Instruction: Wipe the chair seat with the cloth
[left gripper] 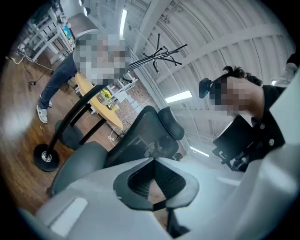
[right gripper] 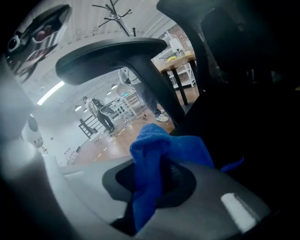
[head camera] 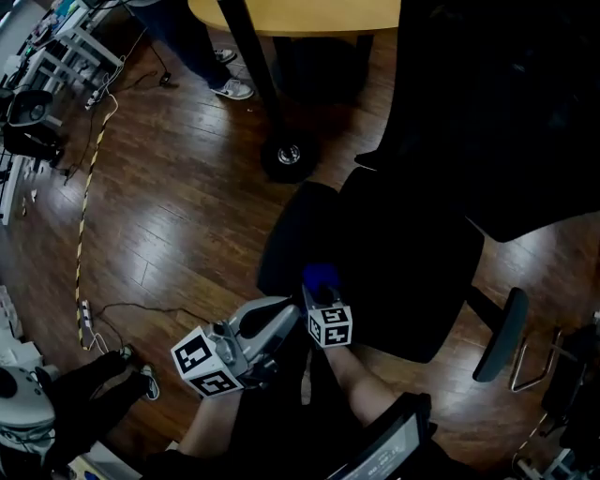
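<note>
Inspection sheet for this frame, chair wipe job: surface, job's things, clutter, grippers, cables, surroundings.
Surface: dark chair seat; too dark to judge dirt.
Job's things: blue cloth, bunched, at the seat's near edge; contact unclear.
Clutter: nothing seen on the seat.
Grippers: right gripper shut on the cloth; left gripper fingers together, empty, off the seat.
Cables: striped cable and power strip on the wood floor, left of the chair.
Surroundings: wooden table beyond the chair; a person's shoe beside it.
</note>
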The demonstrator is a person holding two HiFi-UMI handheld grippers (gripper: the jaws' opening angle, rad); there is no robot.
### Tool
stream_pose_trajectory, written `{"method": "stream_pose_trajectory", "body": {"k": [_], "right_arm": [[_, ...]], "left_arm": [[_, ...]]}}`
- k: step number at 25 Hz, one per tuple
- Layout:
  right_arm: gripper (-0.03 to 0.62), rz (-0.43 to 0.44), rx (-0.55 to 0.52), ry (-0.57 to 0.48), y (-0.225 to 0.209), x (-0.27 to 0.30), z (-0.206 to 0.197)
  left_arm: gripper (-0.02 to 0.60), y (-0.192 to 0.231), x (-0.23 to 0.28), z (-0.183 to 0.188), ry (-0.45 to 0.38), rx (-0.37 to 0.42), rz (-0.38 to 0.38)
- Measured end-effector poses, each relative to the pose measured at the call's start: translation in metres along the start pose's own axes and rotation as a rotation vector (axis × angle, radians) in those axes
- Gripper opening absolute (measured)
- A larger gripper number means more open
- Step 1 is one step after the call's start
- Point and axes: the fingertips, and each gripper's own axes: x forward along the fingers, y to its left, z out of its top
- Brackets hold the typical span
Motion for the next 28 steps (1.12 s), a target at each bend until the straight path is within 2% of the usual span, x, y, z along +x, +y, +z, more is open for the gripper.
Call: {"method": "stream_pose_trajectory", "body": {"k": [4,7,14,18,21,24,28], "right_arm": [[0.060,-0.037,-0.013,-0.004,-0.009,-0.005,-0.013],[0.060,-0.108,0.021,-0.010,-0.041,-0.026,-0.032],[0.060,-0.358,0.111,-0.022,-0.143,-0.125,-0.071],[0.060,-0.513,0.184,-0.066,-0.206,-0.200,-0.086],[0.060,-0.599,0.232,-0.107,-0.233,-0.245,-0.095],[0.060,-0.626,0.250,-0.139,-0.243,-0.265,-0.101],[0.060,-0.621,0.262,-0.150,-0.248,-0.267,-0.103]], "left_arm": [[-0.006,0.003,-0.003,-0.005,0.013,0.004,-0.013],[-0.006,-0.002,0.008,-0.016,0.044,0.009,-0.048],[-0.006,-0.027,0.050,-0.047,0.162,-0.006,-0.182],[-0.006,-0.043,0.087,-0.076,0.234,-0.025,-0.256],[-0.006,-0.057,0.107,-0.099,0.287,-0.034,-0.293],[-0.006,-0.070,0.119,-0.112,0.324,-0.034,-0.325],[-0.006,-0.074,0.125,-0.119,0.344,-0.028,-0.338]]}}
